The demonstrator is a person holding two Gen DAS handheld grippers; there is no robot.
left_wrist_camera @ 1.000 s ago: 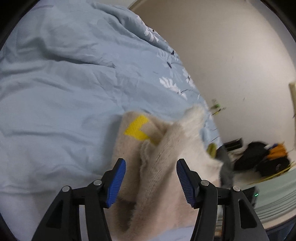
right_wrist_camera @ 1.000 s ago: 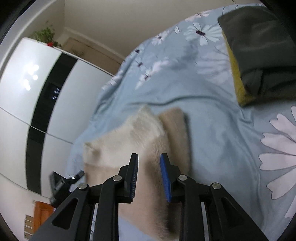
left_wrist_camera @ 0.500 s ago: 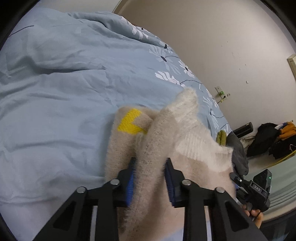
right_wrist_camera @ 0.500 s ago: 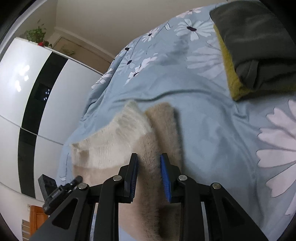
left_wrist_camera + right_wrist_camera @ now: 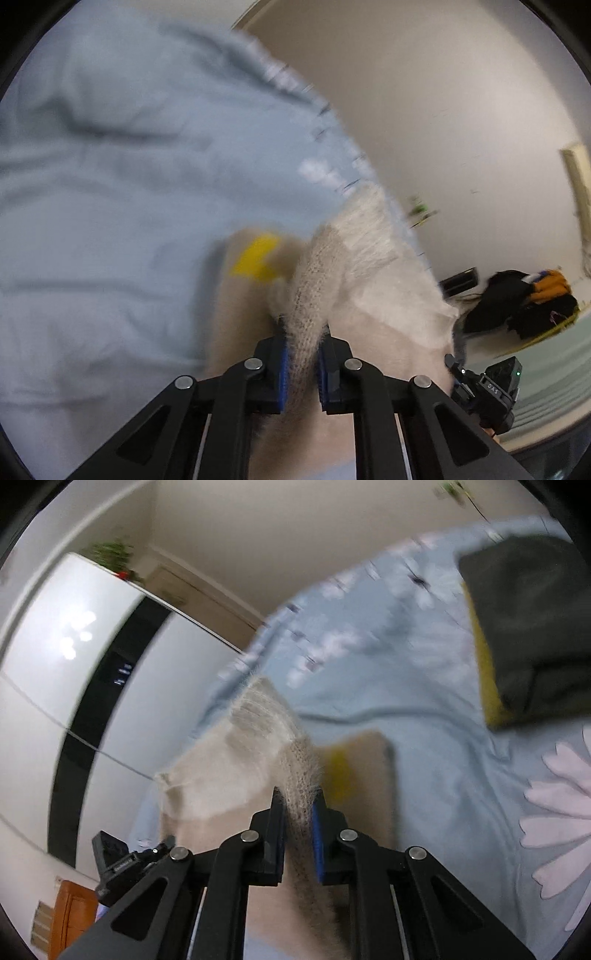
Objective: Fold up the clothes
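Note:
A fuzzy beige sweater (image 5: 373, 280) with a yellow patch (image 5: 256, 256) hangs over the light blue bedspread (image 5: 110, 192). My left gripper (image 5: 301, 341) is shut on a fold of its knit edge. In the right wrist view my right gripper (image 5: 298, 808) is shut on another fold of the same sweater (image 5: 225, 779), which is lifted between the two grippers. The lower part of the sweater is hidden behind the jaws.
A folded dark grey garment on a yellow one (image 5: 524, 620) lies on the floral bedspread (image 5: 424, 716) at the right. A white wardrobe (image 5: 74, 686) stands beyond the bed. A pile of dark clothes (image 5: 524, 299) lies on the floor by the wall.
My left gripper went from open around the sweater edge to shut on it. Both grippers have lifted the sweater, and the yellow patch now shows in the right wrist view.

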